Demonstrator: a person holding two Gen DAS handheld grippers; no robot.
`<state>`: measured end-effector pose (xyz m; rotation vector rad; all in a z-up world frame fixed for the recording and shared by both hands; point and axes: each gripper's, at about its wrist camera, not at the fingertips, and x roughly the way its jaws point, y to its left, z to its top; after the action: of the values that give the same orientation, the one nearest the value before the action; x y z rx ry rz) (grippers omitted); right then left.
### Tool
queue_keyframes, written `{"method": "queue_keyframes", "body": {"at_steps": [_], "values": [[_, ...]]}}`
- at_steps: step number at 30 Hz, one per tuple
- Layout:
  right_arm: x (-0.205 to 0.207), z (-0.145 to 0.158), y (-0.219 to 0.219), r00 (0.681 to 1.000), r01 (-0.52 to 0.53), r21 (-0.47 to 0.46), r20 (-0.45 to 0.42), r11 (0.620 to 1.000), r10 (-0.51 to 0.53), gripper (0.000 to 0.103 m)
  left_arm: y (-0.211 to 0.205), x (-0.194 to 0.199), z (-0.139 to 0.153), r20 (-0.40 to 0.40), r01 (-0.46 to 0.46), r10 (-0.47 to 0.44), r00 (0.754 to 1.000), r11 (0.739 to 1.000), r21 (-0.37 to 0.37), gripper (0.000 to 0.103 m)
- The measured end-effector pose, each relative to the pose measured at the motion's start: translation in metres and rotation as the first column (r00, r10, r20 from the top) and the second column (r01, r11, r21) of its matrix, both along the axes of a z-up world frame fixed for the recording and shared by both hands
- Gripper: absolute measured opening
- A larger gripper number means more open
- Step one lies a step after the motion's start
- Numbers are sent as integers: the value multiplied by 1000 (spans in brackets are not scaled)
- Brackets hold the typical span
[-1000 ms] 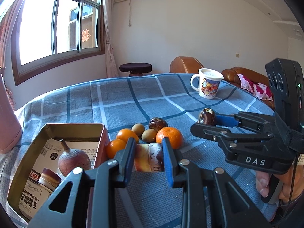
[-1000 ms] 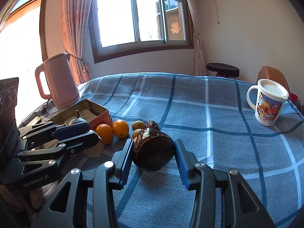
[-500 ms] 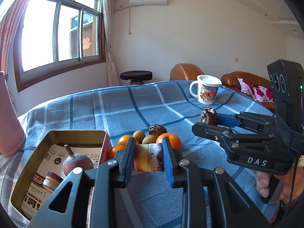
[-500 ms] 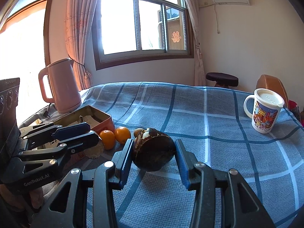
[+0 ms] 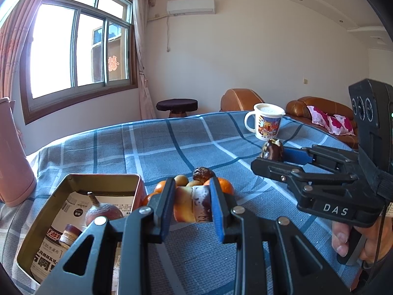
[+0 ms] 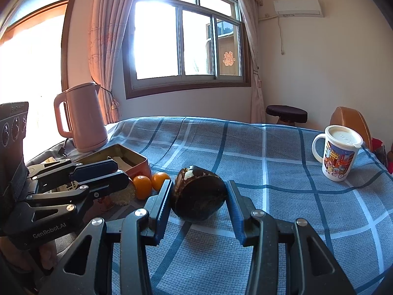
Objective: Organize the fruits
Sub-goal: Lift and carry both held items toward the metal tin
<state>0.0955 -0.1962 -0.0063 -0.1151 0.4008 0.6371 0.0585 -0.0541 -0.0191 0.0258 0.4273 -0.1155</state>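
Left gripper is clamped on a pale, purple-stained fruit piece, held above the blue checked tablecloth just right of the open tin. Right gripper grips a dark, round fruit (white flesh showing at a split on top), clear of the cloth. Tin contains one reddish-brown fruit. Oranges lie beside the tin. Mug stands well apart.

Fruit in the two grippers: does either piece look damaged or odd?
Both do. The dark fruit in the right gripper has split skin showing white flesh. The left gripper holds a cut yellowish piece stained purple.
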Motion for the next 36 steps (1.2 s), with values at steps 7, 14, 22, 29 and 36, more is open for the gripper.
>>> {"method": "queue_keyframes", "body": {"at_steps": [7,14,22,29,36], "values": [[-5,1,-3,1000,0,11,27,1000,0,45,0,-3,1,21,-3,3,1000,1000,1,30],[-10,3,-5,999,1,20,52,1000,-2,45,1,-9,3,48,-7,7,999,1000,-2,30],[-7,3,-4,999,-2,16,43,1000,2,45,2,-13,5,58,-11,11,998,1000,-9,30],[-8,2,7,999,-16,-4,32,1000,16,45,12,-16,4,44,-19,21,999,999,-33,30],[-12,7,32,998,-57,-30,35,998,58,45,34,-26,8,45,-52,55,997,996,-66,30]]}}
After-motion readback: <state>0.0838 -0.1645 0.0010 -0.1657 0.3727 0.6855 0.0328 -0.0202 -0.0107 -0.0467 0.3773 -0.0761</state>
